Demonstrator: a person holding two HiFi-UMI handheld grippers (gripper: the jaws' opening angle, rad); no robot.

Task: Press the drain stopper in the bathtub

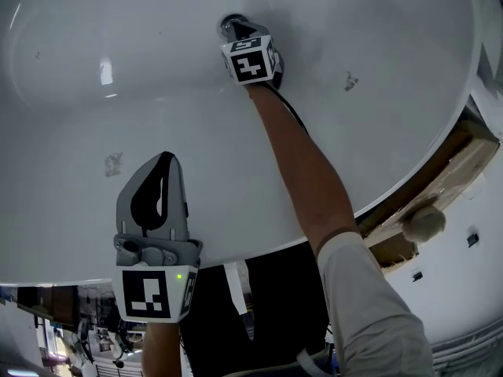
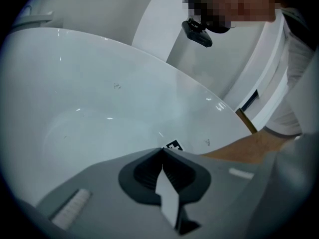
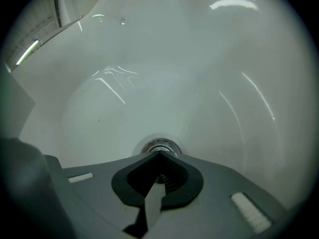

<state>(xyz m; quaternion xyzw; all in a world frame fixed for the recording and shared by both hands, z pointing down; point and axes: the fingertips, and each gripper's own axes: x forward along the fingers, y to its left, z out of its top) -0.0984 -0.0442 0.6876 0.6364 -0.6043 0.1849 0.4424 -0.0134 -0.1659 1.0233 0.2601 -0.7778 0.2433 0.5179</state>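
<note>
Right gripper (image 3: 159,155), jaws together, at drain stopper (image 3: 157,145)

The bathtub (image 1: 354,22) is white, its drain stopper (image 3: 158,145) silver, left claw (image 2: 162,150) and right claw (image 3: 159,154) grey with black-and-white squares

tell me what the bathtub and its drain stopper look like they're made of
Bathtub: glossy white, acrylic or enamel, can't tell which; sharp light streaks reflect off it.
Drain stopper: polished metal, probably chrome-plated; silvery rim with bright glints.
</note>
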